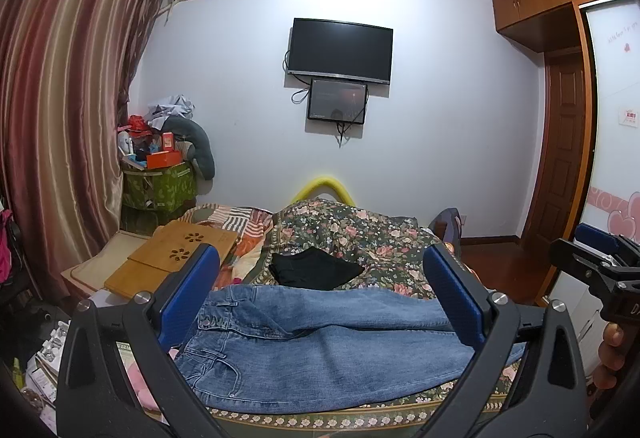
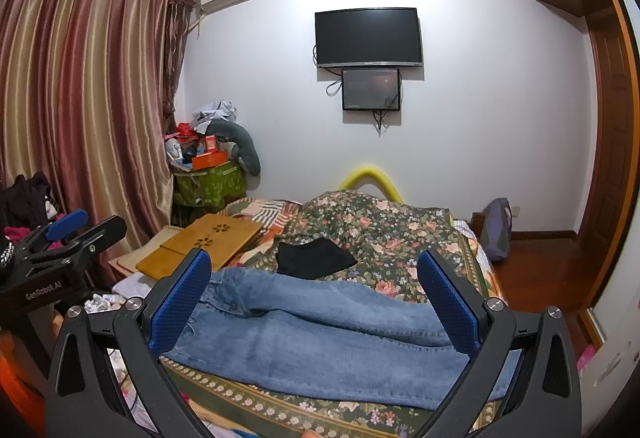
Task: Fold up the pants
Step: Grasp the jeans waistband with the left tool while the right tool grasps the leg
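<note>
Blue jeans (image 1: 320, 350) lie flat across the near edge of the floral bed cover, waistband at the left, legs running right; they also show in the right wrist view (image 2: 320, 338). My left gripper (image 1: 320, 294) is open and empty, its blue pads wide apart above the jeans. My right gripper (image 2: 314, 296) is open and empty, also held above the jeans. The right gripper appears at the right edge of the left wrist view (image 1: 600, 270). The left gripper appears at the left edge of the right wrist view (image 2: 68, 234).
A folded black garment (image 1: 316, 270) lies on the floral bed cover (image 1: 380, 238) behind the jeans. A wooden lap desk (image 1: 172, 258) rests at the bed's left. Clutter and a green box (image 1: 160, 186) stand by the curtain. Wood floor and wardrobe lie to the right.
</note>
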A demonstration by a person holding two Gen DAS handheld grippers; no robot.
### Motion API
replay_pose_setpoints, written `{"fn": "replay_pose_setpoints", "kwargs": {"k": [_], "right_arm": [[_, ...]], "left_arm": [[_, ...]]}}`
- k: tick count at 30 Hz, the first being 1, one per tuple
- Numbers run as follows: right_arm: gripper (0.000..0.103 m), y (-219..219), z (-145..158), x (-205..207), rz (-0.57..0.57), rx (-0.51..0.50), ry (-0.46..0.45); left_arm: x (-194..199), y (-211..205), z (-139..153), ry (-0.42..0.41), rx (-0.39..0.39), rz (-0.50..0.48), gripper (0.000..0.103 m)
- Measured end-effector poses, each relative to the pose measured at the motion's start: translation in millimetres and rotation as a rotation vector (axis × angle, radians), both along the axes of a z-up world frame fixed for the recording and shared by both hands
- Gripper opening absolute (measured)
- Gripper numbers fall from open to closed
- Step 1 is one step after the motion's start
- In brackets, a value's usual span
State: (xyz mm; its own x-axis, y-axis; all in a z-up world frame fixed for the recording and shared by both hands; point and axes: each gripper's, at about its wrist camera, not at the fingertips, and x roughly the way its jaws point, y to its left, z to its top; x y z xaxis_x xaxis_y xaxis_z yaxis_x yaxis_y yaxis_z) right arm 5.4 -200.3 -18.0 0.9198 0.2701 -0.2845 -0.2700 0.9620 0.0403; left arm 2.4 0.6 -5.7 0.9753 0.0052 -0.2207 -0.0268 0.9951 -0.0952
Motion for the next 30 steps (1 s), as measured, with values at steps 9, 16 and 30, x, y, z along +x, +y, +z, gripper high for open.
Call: {"fn": "replay_pose_setpoints", "kwargs": {"k": [9, 16, 30], "right_arm": [[0.102, -2.6, -9.3, 13.7, -0.008, -0.001, 0.035], [0.102, -15.1, -27.8, 54.8, -0.045, -0.009, 0.100], [0.102, -53.9, -88.6, 178.9, -0.126, -0.075, 0.282]], "left_arm": [[16.7, 2.3, -3.4, 0.030, -0.003, -0.001, 0.103], [63.3, 17.1, -16.1, 0.088, 0.013, 0.017, 0.103], [232.9, 118.6, -90.4, 0.349, 0.024, 0.183, 0.103]]}}
